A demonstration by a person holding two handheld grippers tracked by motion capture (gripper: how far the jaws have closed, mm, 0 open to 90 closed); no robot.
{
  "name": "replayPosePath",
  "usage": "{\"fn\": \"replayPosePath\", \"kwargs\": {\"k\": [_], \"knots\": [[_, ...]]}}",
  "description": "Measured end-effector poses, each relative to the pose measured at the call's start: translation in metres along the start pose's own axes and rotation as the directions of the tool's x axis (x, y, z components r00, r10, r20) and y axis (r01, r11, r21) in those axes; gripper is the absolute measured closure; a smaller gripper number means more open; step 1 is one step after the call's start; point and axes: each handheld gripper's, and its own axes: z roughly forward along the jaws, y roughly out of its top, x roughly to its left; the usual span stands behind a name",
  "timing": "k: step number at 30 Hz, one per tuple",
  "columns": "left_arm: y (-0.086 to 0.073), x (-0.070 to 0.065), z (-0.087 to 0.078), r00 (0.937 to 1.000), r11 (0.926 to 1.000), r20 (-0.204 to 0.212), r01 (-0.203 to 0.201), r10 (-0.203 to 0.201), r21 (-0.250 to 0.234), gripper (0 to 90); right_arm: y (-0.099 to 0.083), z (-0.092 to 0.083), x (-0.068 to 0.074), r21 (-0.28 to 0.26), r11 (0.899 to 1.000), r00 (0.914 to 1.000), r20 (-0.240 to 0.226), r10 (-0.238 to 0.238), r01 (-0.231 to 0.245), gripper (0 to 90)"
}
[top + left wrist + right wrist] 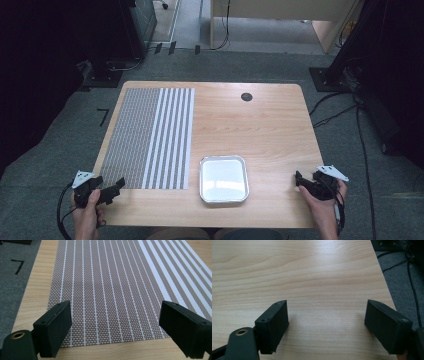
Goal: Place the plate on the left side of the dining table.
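A striped woven placemat (150, 137) lies flat on the left half of the wooden table (260, 130). Close up in the left gripper view the placemat (112, 290) runs from just past the jaws to the far edge. A shallow silver tray (223, 179) with nothing in it sits near the front middle. My left gripper (119, 186) hovers at the front left corner, just short of the placemat's near edge; its jaws (116, 327) stand wide with nothing between them. At the front right edge my right gripper (299, 179) is open over bare wood (327, 322).
A small dark grommet (246, 97) is set into the table near its back edge. Cables (360, 145) trail over the grey carpet to the right. Dark equipment stands (115, 65) flank the far side, and black tape marks (103, 117) lie on the floor at left.
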Motion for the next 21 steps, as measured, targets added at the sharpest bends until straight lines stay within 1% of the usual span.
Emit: {"fn": "replayPosePath", "kwargs": {"k": [3,4,5,6,10,13,15,17,18,19,20,21], "knots": [[0.000,0.002,0.000,0.9999,0.9999,-0.012,0.012,-0.012,-0.005,11.4,0.000,-0.001,-0.002,-0.009,0.999,0.9994,0.005,0.034,-0.034,18.6],[0.000,0.002,0.000,0.9999,0.9999,-0.012,0.012,-0.012,-0.005,11.4,0.000,-0.001,-0.002,-0.009,0.999,0.9994,0.005,0.034,-0.034,18.6],[0.000,0.002,0.000,0.9997,0.9998,-0.015,0.017,-0.018,-0.008,11.4,0.001,-0.003,-0.003,-0.021,0.999,0.9987,0.027,0.043,-0.042,18.5],[0.000,0.002,0.000,0.9996,0.9997,-0.013,0.025,-0.025,-0.008,11.4,0.001,-0.004,-0.004,-0.028,0.999,0.9985,0.033,0.045,-0.044,18.5],[0.000,0.002,0.001,0.9996,0.9997,-0.016,0.023,-0.023,-0.003,11.4,0.003,-0.009,-0.002,-0.055,0.997,0.9985,0.027,0.048,-0.046,18.5],[0.001,0.000,0.001,0.9994,0.9997,-0.024,0.023,-0.023,-0.009,11.4,0.005,-0.013,0.004,-0.057,0.997,0.9989,0.009,0.045,-0.044,18.4],[0.002,-0.005,0.000,0.9996,0.9998,-0.020,0.017,-0.018,-0.014,11.4,0.008,-0.015,0.010,-0.059,0.998,0.9994,-0.006,0.034,-0.034,18.6],[0.003,-0.009,-0.001,0.9998,0.9998,-0.015,0.012,-0.012,-0.018,11.4,0.010,-0.017,0.018,-0.064,0.998,0.9998,-0.016,0.012,-0.013,18.8],[0.003,-0.009,-0.001,0.9998,0.9998,-0.015,0.012,-0.012,-0.018,11.4,0.010,-0.017,0.018,-0.064,0.998,0.9998,-0.016,0.012,-0.013,18.8],[0.003,-0.012,-0.001,0.9999,0.9999,-0.012,0.003,-0.003,-0.016,11.4,0.011,-0.018,0.022,-0.060,0.998,0.9997,-0.023,0.008,-0.009,18.8],[0.003,-0.016,-0.001,0.9999,0.9999,-0.012,-0.005,0.005,-0.015,11.4,0.014,-0.020,0.029,-0.059,0.998,0.9994,-0.036,0.004,-0.006,18.8],[0.003,-0.016,-0.001,0.9999,0.9999,-0.012,-0.005,0.005,-0.015,11.4,0.014,-0.020,0.029,-0.059,0.998,0.9994,-0.036,0.004,-0.006,18.8]]}}
